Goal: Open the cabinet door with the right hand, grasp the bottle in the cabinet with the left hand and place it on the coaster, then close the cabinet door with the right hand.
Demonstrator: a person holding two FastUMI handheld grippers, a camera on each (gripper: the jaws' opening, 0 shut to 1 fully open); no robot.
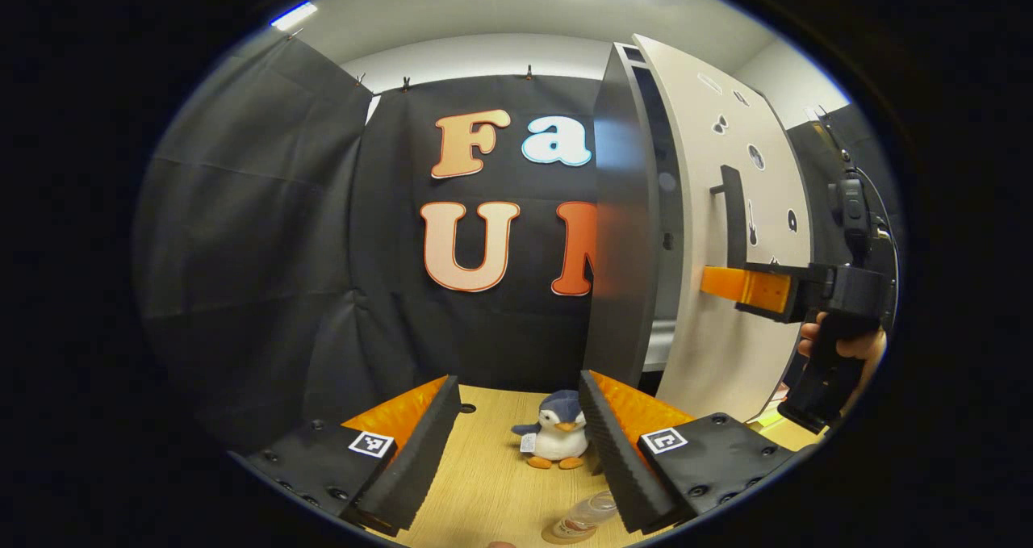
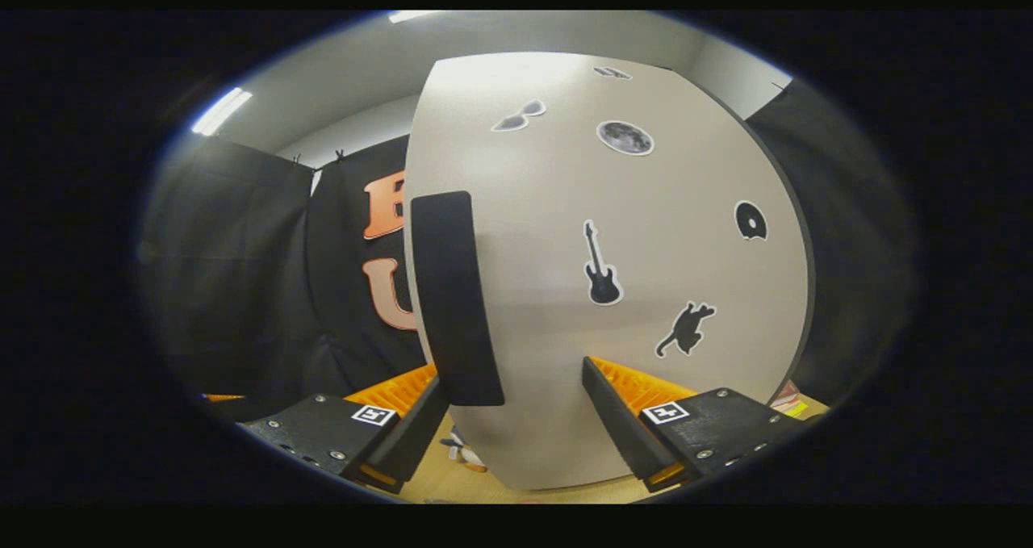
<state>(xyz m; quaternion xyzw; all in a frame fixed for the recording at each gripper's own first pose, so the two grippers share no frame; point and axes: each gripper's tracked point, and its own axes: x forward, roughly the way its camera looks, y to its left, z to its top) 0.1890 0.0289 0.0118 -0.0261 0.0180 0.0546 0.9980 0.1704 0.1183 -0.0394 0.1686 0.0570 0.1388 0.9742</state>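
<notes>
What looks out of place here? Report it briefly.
Nothing is spilled or damaged. The cabinet door stands ajar, and a plush penguin, no part of the job, sits on the table near the bottle.

A toy penguin [image 1: 557, 439] sits on the table [image 1: 492, 483] before the cabinet door [image 1: 718, 233], with a bottle [image 1: 585, 516] nearer.

Between the spread, empty jaws of the left gripper [image 1: 516, 451] a plush penguin [image 1: 555, 441] stands ahead on the bench [image 1: 484, 483], a bottle [image 1: 583, 517] on a coaster [image 1: 557, 537] near the right jaw, the half-open cabinet door [image 1: 726, 233] beyond, the right gripper [image 1: 750, 288] at its handle [image 1: 733, 217].
</notes>
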